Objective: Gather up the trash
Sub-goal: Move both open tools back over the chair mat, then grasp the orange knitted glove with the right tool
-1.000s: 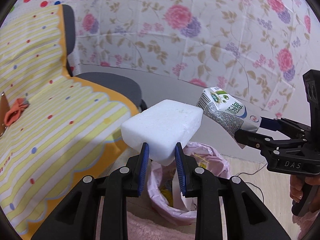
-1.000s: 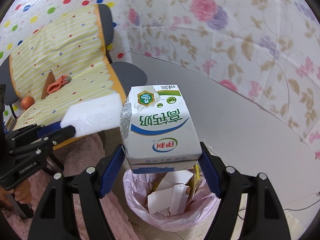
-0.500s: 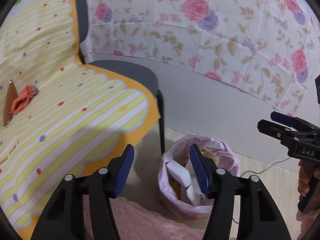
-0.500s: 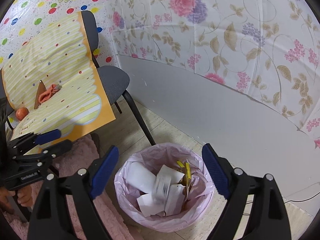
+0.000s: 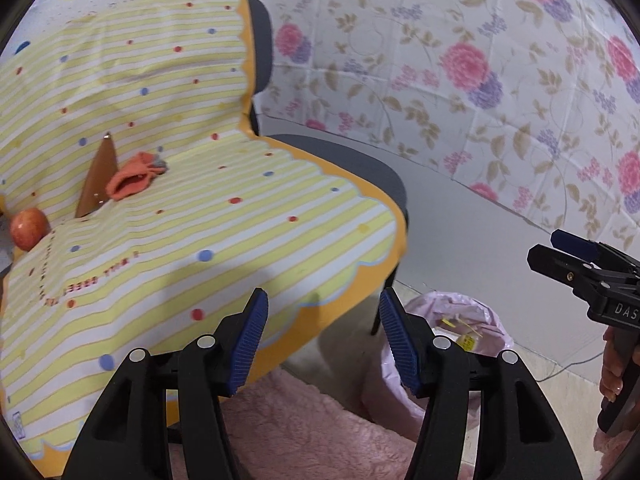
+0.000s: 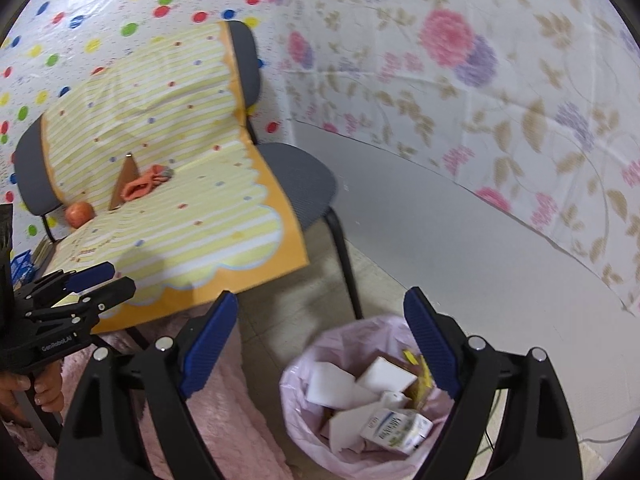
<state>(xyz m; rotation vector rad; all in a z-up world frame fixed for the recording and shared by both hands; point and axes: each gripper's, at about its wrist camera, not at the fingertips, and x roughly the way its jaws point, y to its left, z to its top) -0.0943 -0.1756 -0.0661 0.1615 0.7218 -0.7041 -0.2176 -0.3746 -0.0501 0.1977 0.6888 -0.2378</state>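
Both the left gripper (image 5: 320, 336) and right gripper (image 6: 320, 344) stand spread, empty; milk carton (image 6: 396, 430) lies inside pink-lined bin (image 6: 296, 376), near right.

Trash bin (image 5: 472, 322) half behind tongs

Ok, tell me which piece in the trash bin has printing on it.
The milk carton, lying at the front; the foam pieces are plain white.

Left wrist view: looks down along its fingers at the draped chair (image 5: 200, 208), close. Right wrist view: aimed steeply down, over the pink-lined bin (image 6: 298, 376). 2 views share chair, bin (image 5: 496, 320), flowered wall, and each other's gripper.
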